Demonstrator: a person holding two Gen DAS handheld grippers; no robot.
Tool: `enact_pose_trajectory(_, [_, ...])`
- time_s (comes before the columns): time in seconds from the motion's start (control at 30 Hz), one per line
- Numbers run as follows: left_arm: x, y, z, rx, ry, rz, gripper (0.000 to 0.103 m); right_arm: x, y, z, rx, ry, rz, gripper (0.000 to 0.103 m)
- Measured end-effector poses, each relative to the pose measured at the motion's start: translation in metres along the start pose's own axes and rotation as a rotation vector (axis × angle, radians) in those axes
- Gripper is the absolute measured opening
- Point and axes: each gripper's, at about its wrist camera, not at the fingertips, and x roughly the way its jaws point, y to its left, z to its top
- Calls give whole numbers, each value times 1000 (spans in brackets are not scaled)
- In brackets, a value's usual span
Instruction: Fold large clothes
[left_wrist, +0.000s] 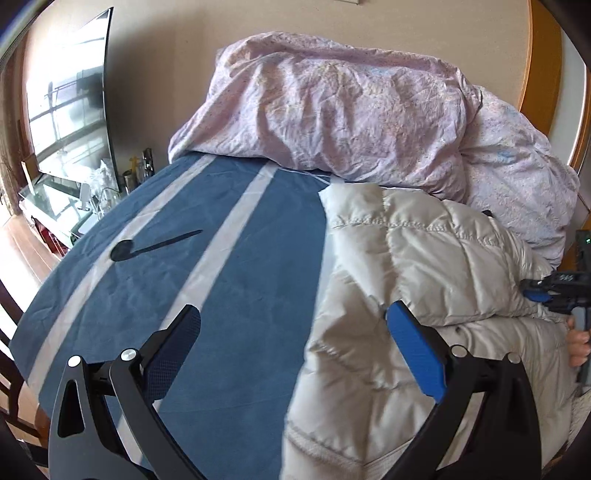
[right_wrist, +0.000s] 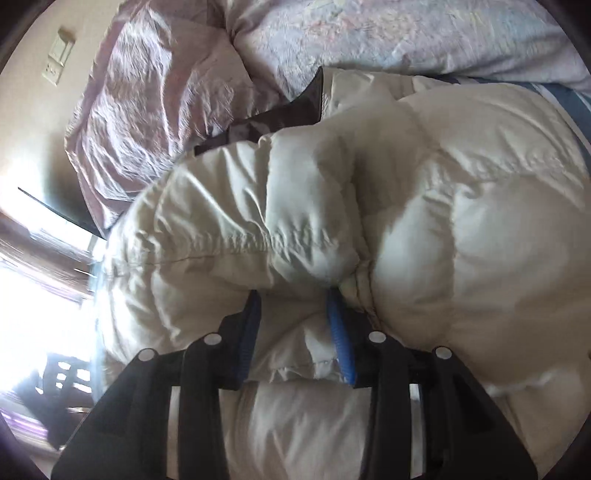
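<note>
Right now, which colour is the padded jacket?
Off-white padded jacket, best seen in the left wrist view.

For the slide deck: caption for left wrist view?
Open left gripper above white puffer jacket on striped blue sheet.

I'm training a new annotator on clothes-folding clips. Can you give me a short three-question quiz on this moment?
1. True or false: the left gripper is clamped on the white puffer jacket.
2. What lies between the fingers of the right gripper?
A) the pink duvet
B) a fold of the white puffer jacket
C) nothing
3. Fill in: the jacket lies on a blue sheet with pale ____ running along it.

Key
1. False: its jaws stand wide apart, with one finger over the sheet and one over the jacket.
2. B
3. stripes

The pink duvet is bunched up beyond the jacket.
</note>
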Motion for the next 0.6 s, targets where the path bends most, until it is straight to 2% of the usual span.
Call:
enact_pose_trajectory(0.07, [-5,12,-5,8,9,-13,102,-21,-3,-7,-17,-17,52,71])
enact_pose_trajectory(0.17, [-13,26,-13,10,45,-99,102,-74,-18,-27,-49,-78,86,82])
enact_pose_trajectory(0.27, [-18,38,-23,3,90,-154,102,-108,-45,-43,-21,-108,75,86])
enact_pose_trajectory(0.47, [-21,56,-45,-78,161,-207,102,-171,-133,-90,134,-135,-52,86])
enact_pose_trajectory(0.6, [-25,63,-60,-96,193,-218,102,-185,-179,-117,224,-116,-58,86])
